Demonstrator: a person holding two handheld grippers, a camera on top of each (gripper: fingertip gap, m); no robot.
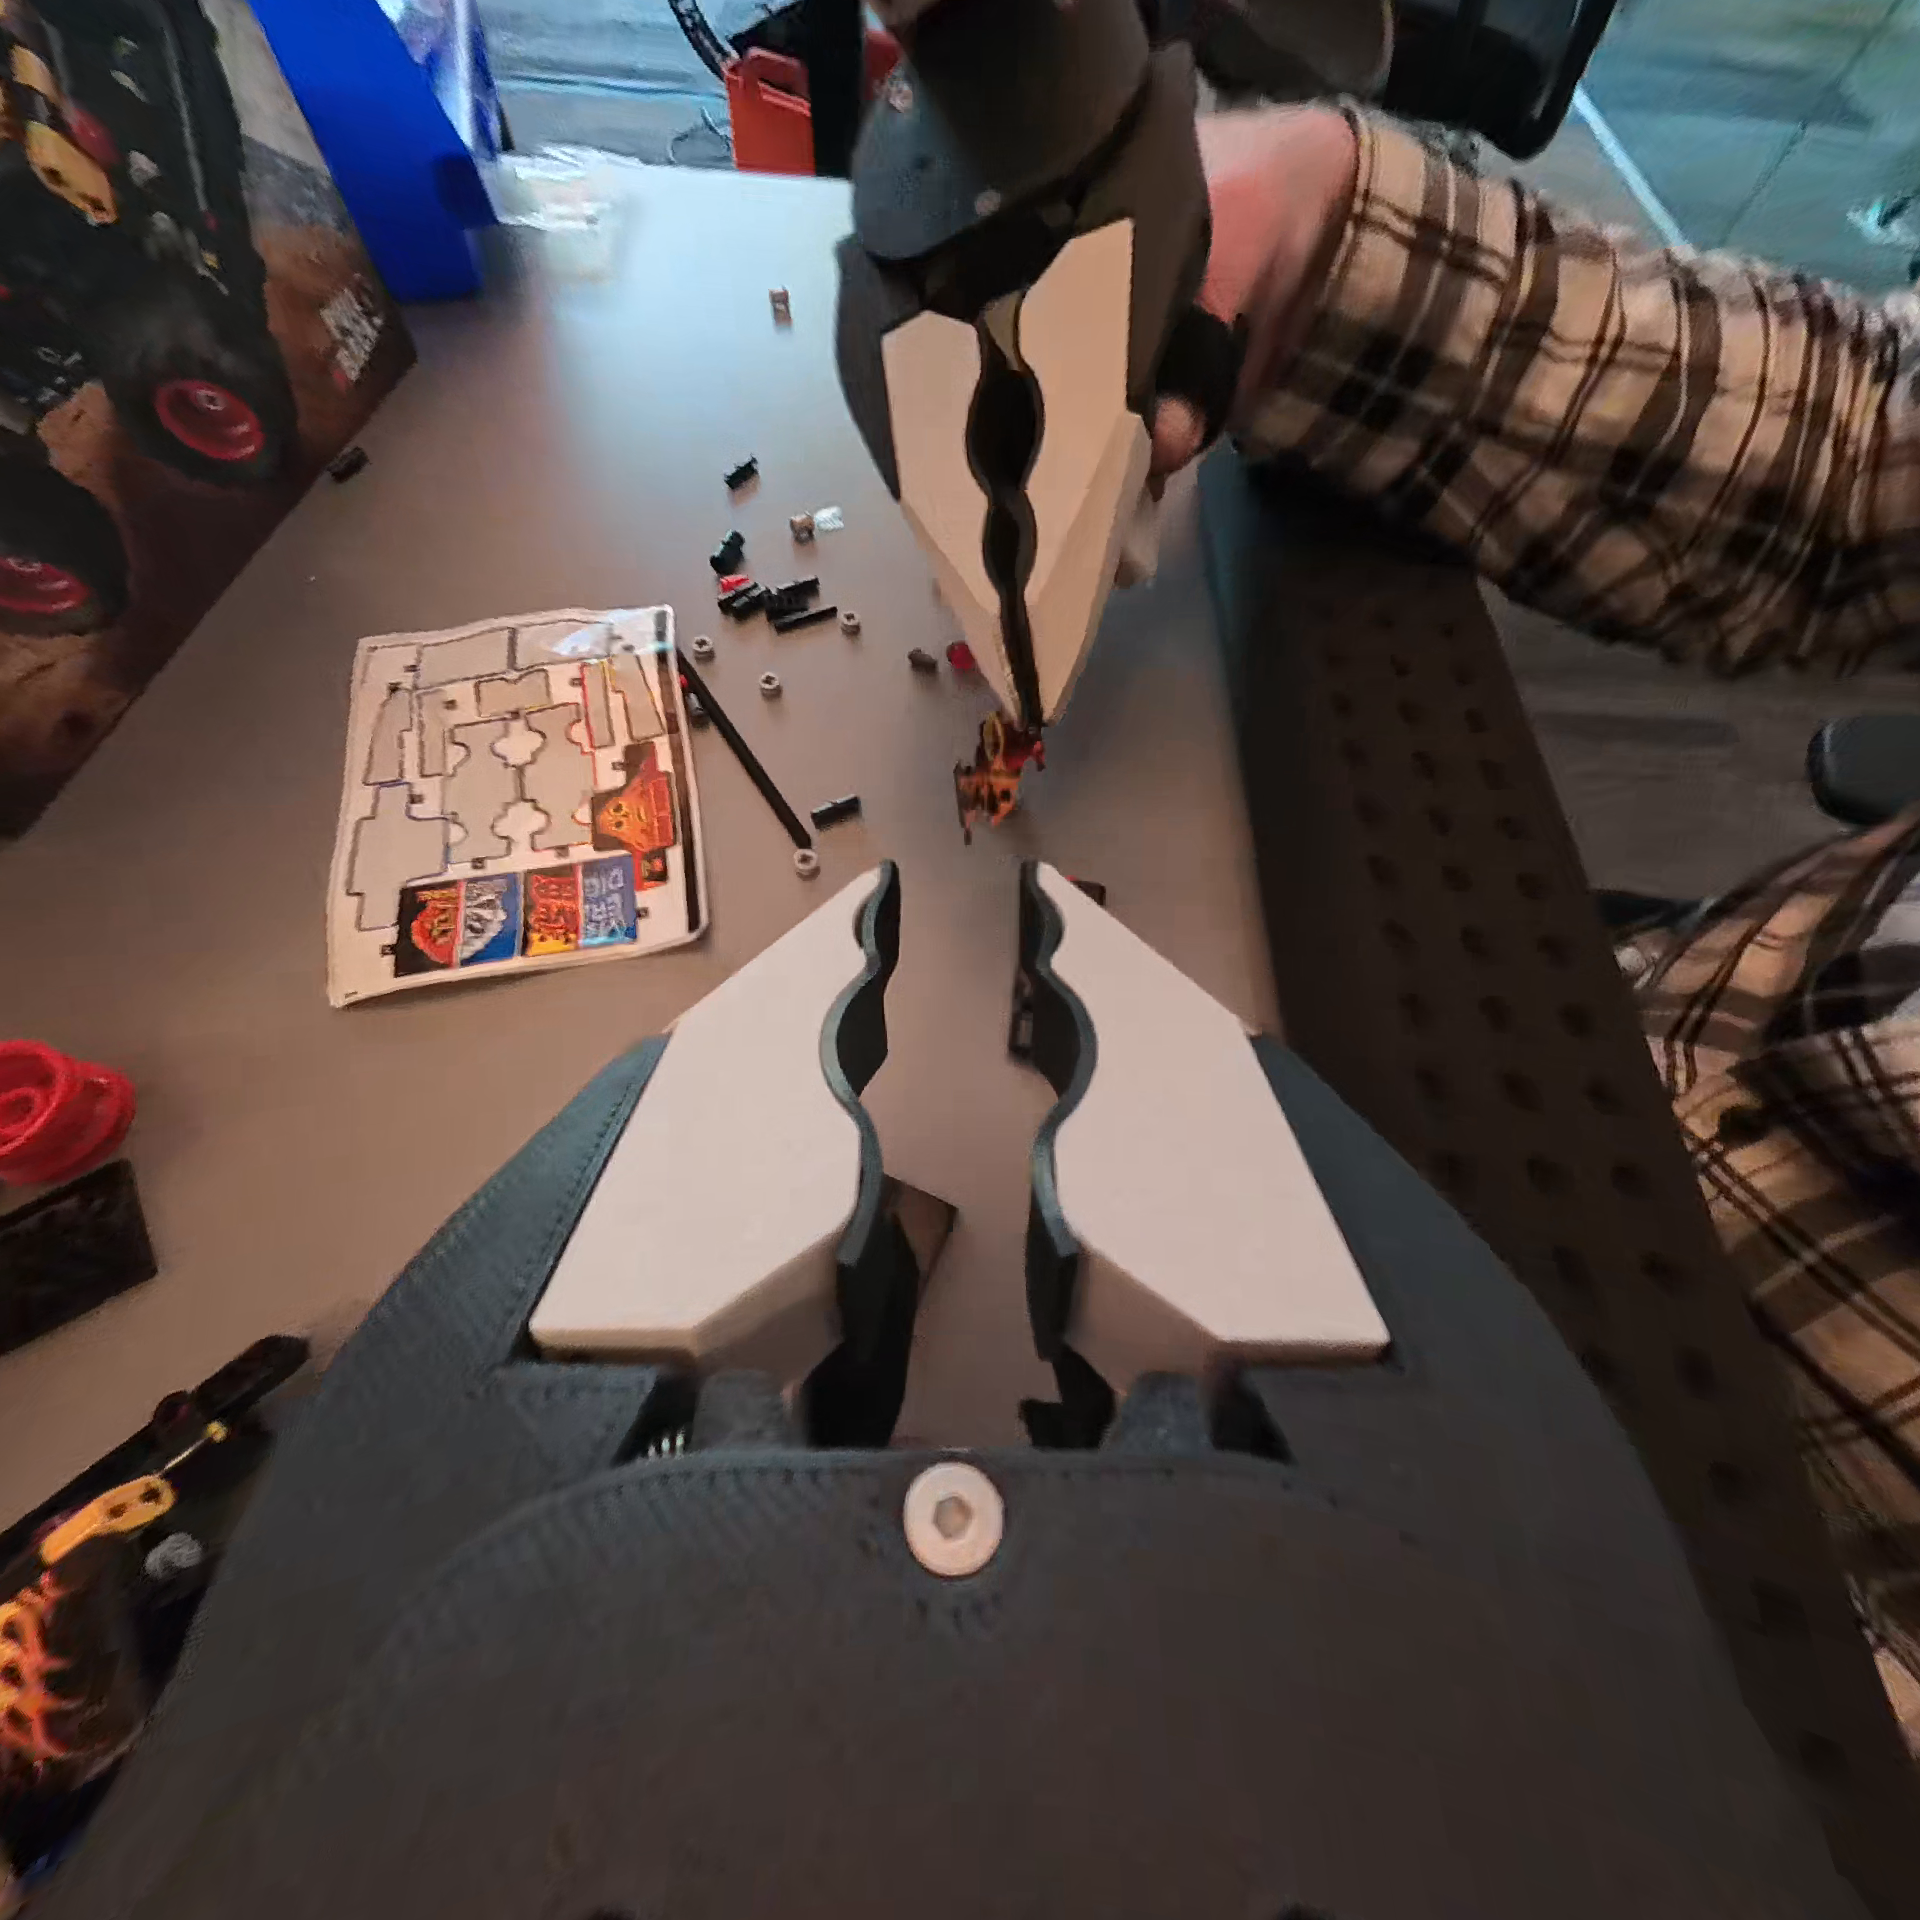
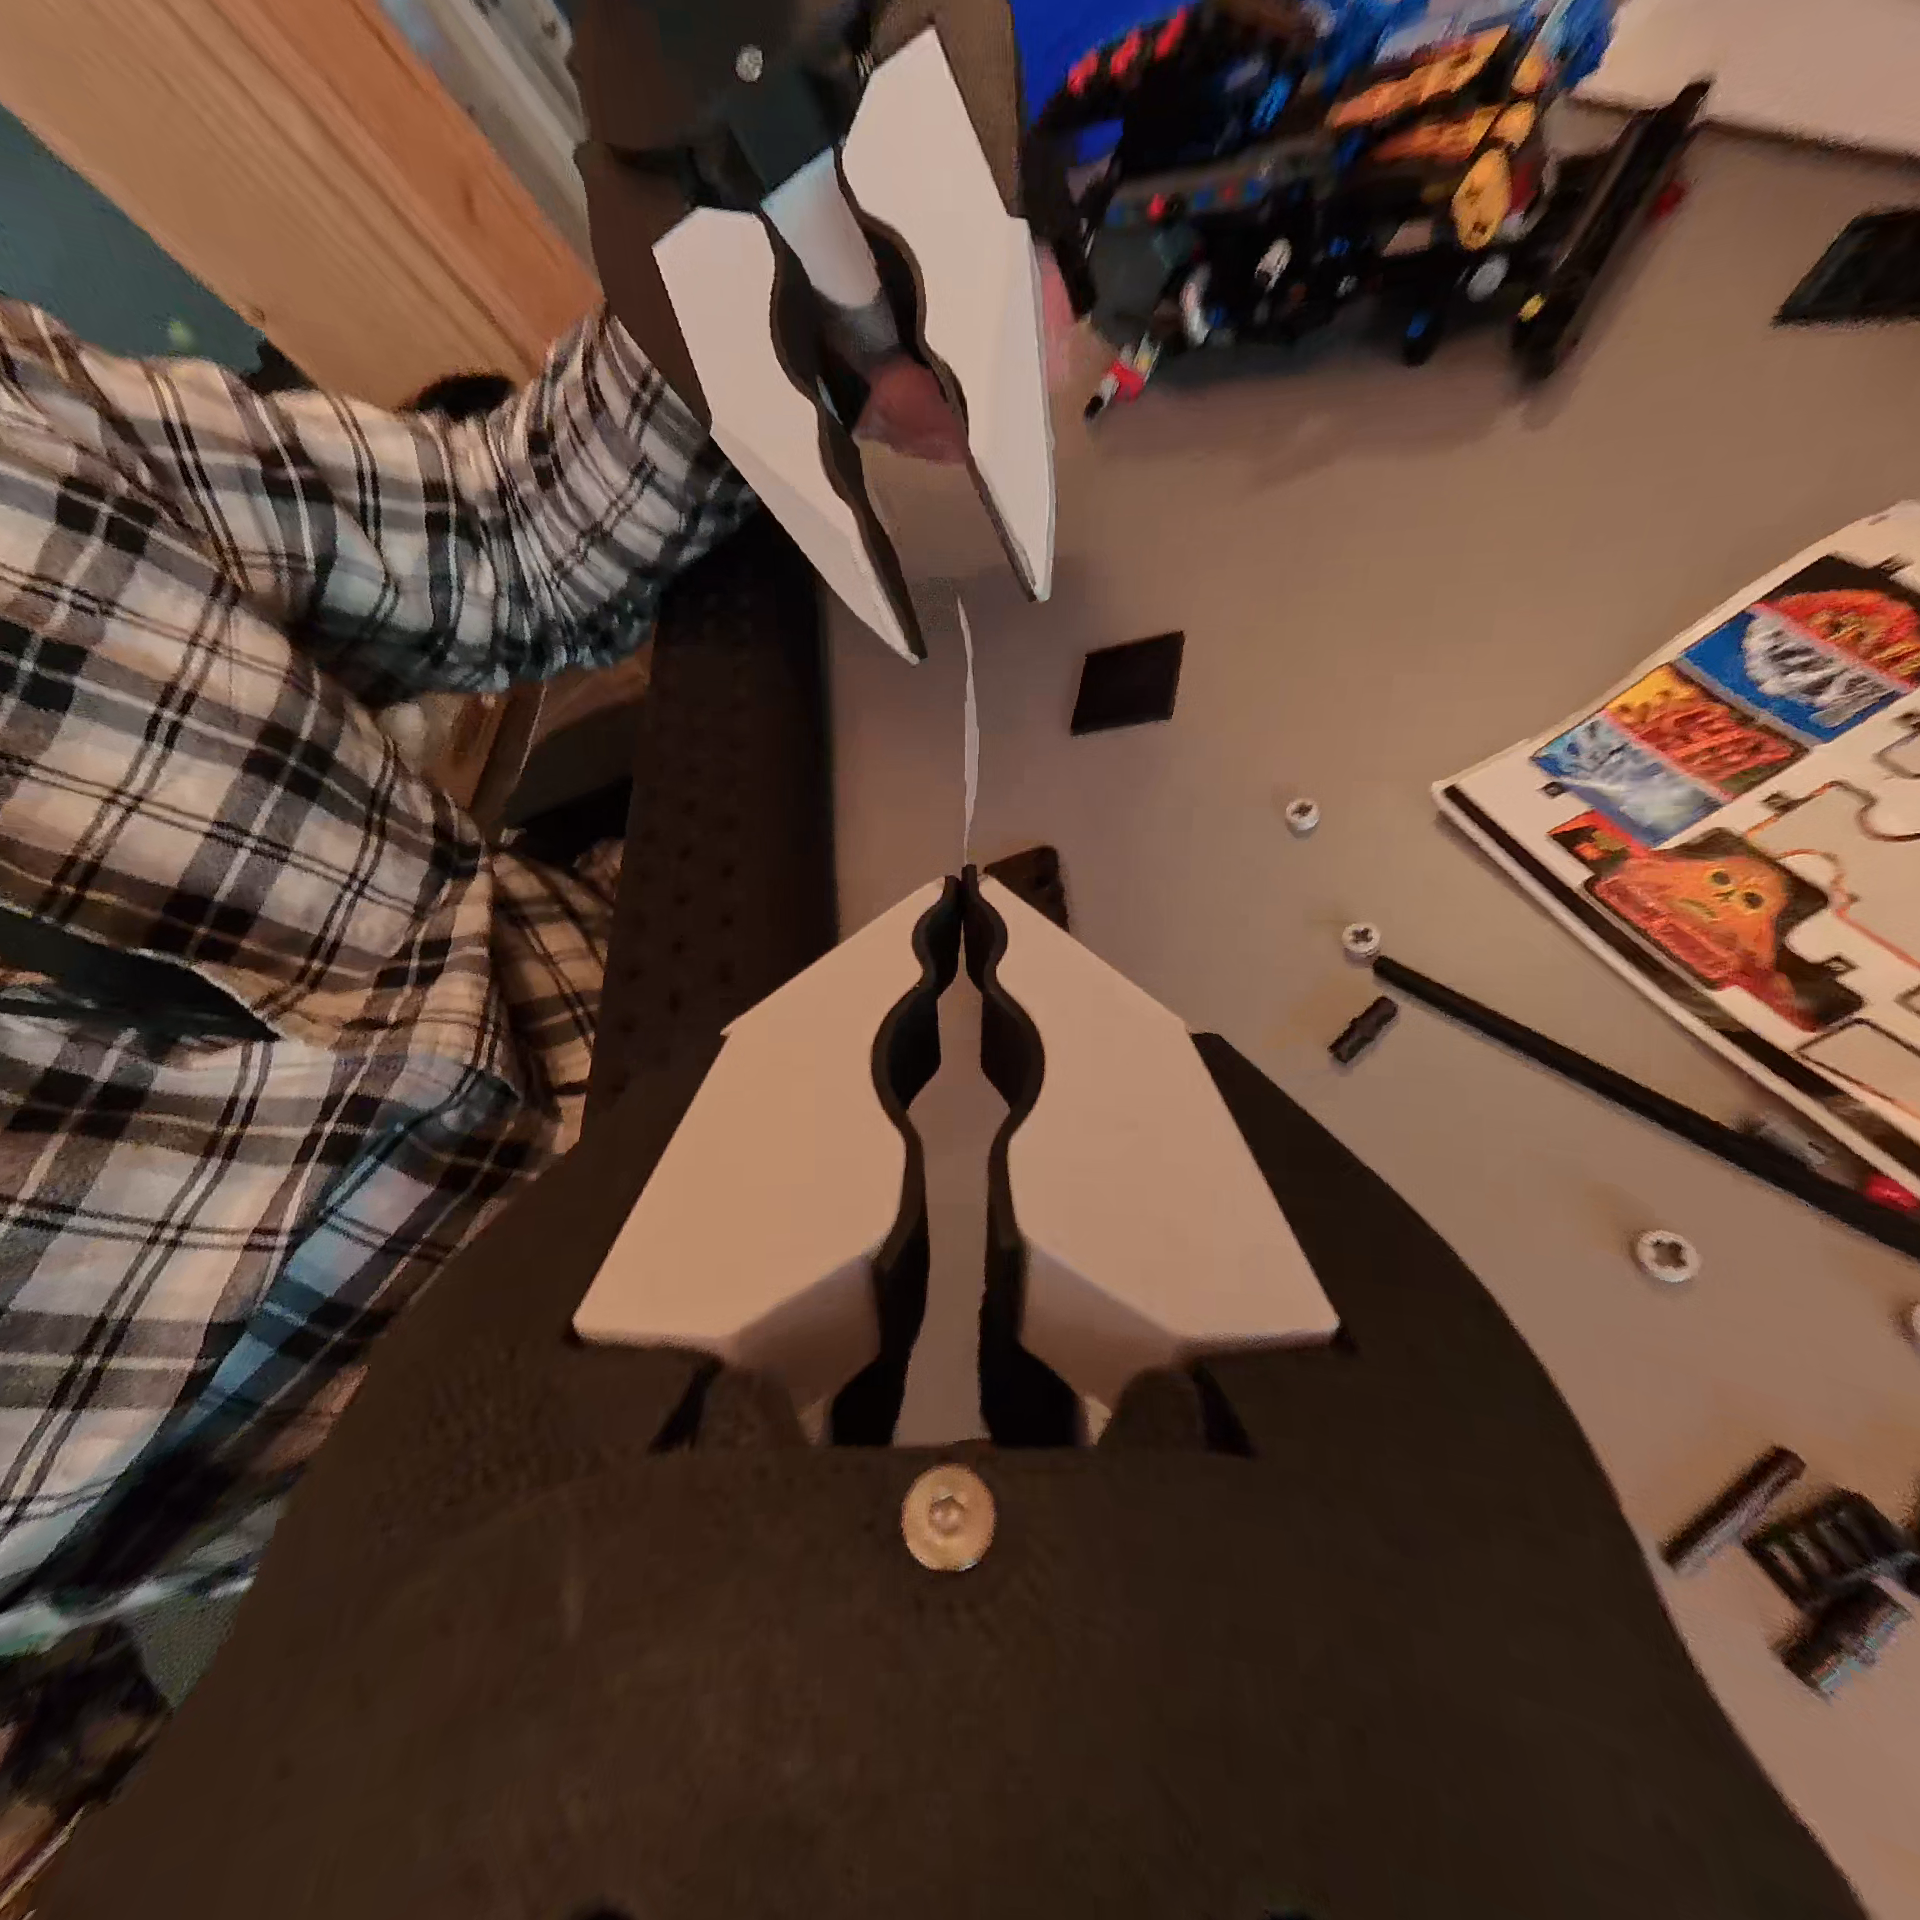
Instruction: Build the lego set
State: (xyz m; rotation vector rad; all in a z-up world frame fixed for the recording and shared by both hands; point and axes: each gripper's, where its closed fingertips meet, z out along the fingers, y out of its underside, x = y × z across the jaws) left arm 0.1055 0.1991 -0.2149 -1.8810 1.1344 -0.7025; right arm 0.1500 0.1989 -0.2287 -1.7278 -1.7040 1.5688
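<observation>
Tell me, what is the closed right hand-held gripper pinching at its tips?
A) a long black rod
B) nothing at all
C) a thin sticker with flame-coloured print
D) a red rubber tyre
C: the right hand-held gripper is shut on a thin flame-printed sticker, seen edge-on as a white sliver in its own view; the long black rod lies on the grey table.

Coloured lettering shows on the white paper sticker sheet (image 1: 516, 805) left of the left gripper's fingers, too blurred to read.

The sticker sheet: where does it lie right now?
In the left wrist view the sticker sheet lies flat on the grey table, left of the long black axle.
</observation>
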